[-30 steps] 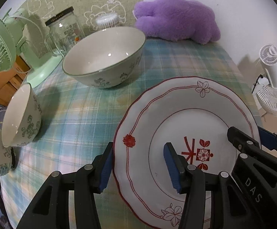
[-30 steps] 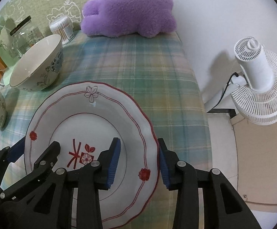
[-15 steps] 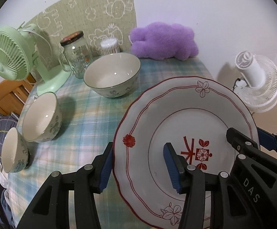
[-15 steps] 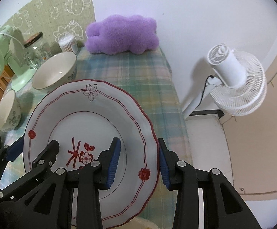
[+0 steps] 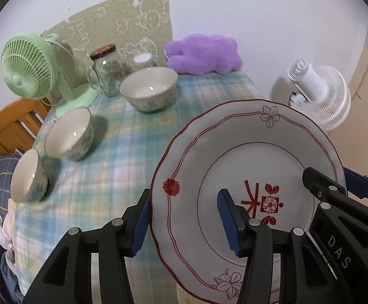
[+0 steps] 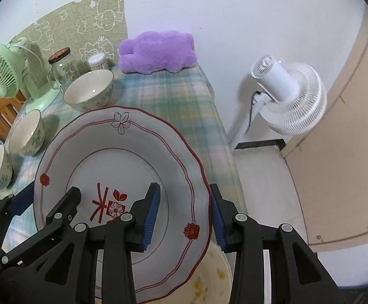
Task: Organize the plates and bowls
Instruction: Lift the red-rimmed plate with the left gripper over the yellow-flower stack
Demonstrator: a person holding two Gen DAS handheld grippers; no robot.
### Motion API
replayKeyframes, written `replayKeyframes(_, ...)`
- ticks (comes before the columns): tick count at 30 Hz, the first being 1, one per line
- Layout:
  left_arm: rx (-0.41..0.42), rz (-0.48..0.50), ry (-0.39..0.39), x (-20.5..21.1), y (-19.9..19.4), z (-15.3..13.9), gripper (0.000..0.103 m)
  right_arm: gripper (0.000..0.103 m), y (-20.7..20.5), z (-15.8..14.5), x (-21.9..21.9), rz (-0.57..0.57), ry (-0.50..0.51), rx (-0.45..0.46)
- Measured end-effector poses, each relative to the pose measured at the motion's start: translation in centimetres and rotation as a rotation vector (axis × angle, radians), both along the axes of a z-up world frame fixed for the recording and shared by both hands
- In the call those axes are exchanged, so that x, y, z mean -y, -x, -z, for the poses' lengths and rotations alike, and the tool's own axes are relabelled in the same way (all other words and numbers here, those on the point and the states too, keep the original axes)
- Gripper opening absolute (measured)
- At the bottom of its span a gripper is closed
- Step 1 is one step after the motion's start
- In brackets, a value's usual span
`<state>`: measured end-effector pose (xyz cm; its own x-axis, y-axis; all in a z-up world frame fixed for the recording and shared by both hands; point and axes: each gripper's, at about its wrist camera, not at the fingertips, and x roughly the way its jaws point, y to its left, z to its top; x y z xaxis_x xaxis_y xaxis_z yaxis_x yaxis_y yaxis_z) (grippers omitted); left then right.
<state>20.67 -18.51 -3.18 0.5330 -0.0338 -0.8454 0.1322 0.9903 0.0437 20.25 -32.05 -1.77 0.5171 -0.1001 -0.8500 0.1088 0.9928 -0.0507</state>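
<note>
Two grippers share one load: our left gripper (image 5: 184,224) clamps the left rim of the red-patterned plate (image 5: 247,167), and our right gripper (image 6: 184,217) clamps the opposite rim, jaws closed to the thickness of the rim, the plate raised off the table. Glazed ceramic like this we judge stiff, fairly heavy, slick and breakable, so opposite rim holds suit it. Just below our right gripper a pale yellow-flowered plate (image 6: 209,276) peeks out. Ahead and left on the plaid tablecloth (image 5: 123,152) sit the small bowl (image 5: 28,177), the medium bowl (image 5: 68,134) and, farthest, the large bowl (image 5: 148,88).
</note>
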Motion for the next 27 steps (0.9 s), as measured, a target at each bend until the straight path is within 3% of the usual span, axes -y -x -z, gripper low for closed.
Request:
replayKeyframes(12,-0.066,0.105,-0.002,1.5,4.2,2.4,0.052,0.042,5.8,2.4,1.9,0.078,0.002,-0.077)
replayKeyframes(27,-0.158,0.154,-0.029,2.9,5.4,5.5,0.051,0.042,7.3,5.3,2.7,0.096,0.006,-0.157)
